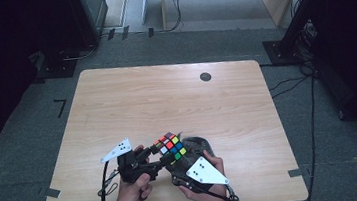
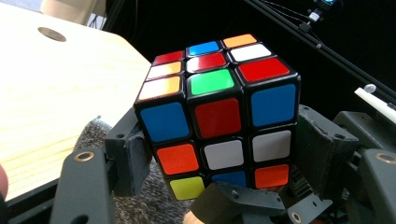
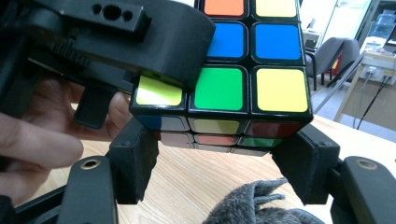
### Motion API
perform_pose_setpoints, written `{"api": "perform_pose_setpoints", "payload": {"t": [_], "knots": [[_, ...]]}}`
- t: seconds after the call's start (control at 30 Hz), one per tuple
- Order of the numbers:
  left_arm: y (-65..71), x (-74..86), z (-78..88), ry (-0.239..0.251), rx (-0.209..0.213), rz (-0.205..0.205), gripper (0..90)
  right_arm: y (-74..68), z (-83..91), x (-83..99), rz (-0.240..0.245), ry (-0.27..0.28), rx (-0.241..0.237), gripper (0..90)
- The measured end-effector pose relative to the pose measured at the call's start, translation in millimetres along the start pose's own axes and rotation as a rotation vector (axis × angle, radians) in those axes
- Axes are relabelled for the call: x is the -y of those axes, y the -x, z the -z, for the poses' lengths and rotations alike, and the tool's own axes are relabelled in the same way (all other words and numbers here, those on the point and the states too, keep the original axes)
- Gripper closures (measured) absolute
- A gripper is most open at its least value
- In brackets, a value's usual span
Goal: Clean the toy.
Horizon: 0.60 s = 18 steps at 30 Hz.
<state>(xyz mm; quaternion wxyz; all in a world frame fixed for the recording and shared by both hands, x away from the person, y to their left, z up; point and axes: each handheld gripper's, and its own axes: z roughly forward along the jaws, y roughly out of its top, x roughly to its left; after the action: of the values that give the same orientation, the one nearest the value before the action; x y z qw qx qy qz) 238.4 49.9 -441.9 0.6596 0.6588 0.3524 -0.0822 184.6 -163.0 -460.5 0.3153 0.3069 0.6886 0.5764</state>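
- My right tongs [image 3: 215, 154] are clenched on the Rubik's cube [image 3: 224, 88]. In the right gripper view, one black pad sits flat against each side of the cube's lowest layer.
- These jaws stand about half apart, with that layer filling the gap between them.
- My left tongs [image 2: 219, 154] have the same cube between their jaws. In the left gripper view, the left pad meets the lower left edge and the right pad stands right at the cube's right side.
- I cannot tell whether those left pads press or merely touch, so I will not call it a grip.
- In the right gripper view, one jaw of my left tongs lies across the upper left of the cube's yellow, green and blue face, with my left hand's fingers [image 3: 42, 144] behind it.
- In the high view, the cube is held up off the table [image 1: 166, 97], near its front edge. My left tongs come at it from the left and my right tongs from below and right.
- The cube is tilted, with one corner towards the camera.
- A grey cloth [image 3: 252, 205] lies on the wood under and just behind the cube, and I cannot tell whether they touch.
- A small dark round disc [image 1: 205, 76] sits near the table's far edge, well apart from the cube.
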Motion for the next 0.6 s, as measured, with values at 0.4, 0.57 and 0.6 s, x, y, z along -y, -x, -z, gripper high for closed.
{"api": "perform_pose_setpoints", "payload": {"t": [0.4, 0.57, 0.6], "knots": [[-1.7, -4.5, 5.0, 0.0, 0.002, -0.044, 27.7, 1.9, 3.6, -0.2, 0.035, -0.029, -0.009, 34.3], [-1.1, -5.0, 5.5, -0.02, 0.0, -0.094, 26.2, 3.6, 4.3, 0.0, 0.036, -0.035, -0.022, 34.4], [-1.0, -5.3, 5.9, -0.024, 0.001, -0.106, 25.8, 3.9, 4.5, 0.2, 0.035, -0.037, -0.026, 34.4]]}}
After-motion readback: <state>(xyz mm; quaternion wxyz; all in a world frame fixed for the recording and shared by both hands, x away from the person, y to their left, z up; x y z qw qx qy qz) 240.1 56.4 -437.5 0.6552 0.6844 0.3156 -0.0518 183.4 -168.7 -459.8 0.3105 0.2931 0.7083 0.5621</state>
